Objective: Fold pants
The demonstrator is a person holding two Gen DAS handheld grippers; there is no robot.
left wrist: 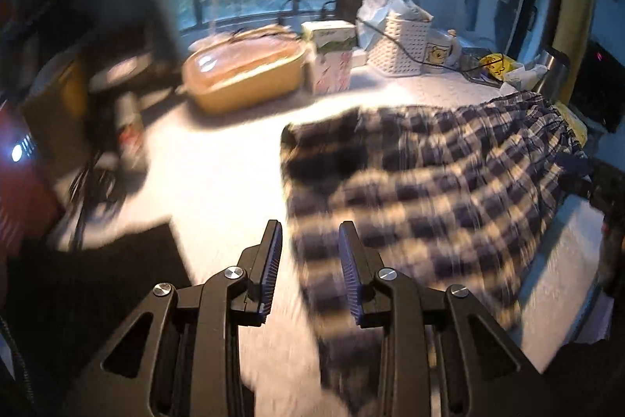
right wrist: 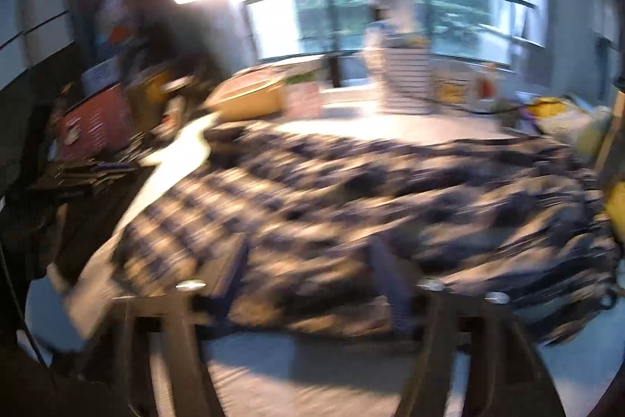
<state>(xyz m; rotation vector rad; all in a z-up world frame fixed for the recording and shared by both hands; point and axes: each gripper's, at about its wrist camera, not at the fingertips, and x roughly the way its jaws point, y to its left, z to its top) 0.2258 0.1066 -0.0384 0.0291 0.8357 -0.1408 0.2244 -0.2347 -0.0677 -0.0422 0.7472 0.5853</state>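
Plaid cloth, dark blue and cream, covers much of the white table (left wrist: 218, 159): these are the pants (left wrist: 437, 190), lying flat but rumpled, with one end toward the tan case (left wrist: 246, 73) and the gathered end away from it, near the table's far side edge. In the right wrist view the pants (right wrist: 351, 190) fill the middle, with a raised ridge across them that may be a first fold, though blur keeps me from being sure.

The left gripper (left wrist: 310, 260) hangs above the edge of the pants farthest from the case, jaws a little apart with nothing between them; the cloth passes under, not within. The right gripper (right wrist: 308, 272) is badly smeared, yet its jaws look spread wide over the cloth and grip nothing.

By my reading, the fold is at most partly made. The pants are not yet a compact stack: they spread wide, and the end away from the case is bunched. What is left is to smooth them and fold them over again.
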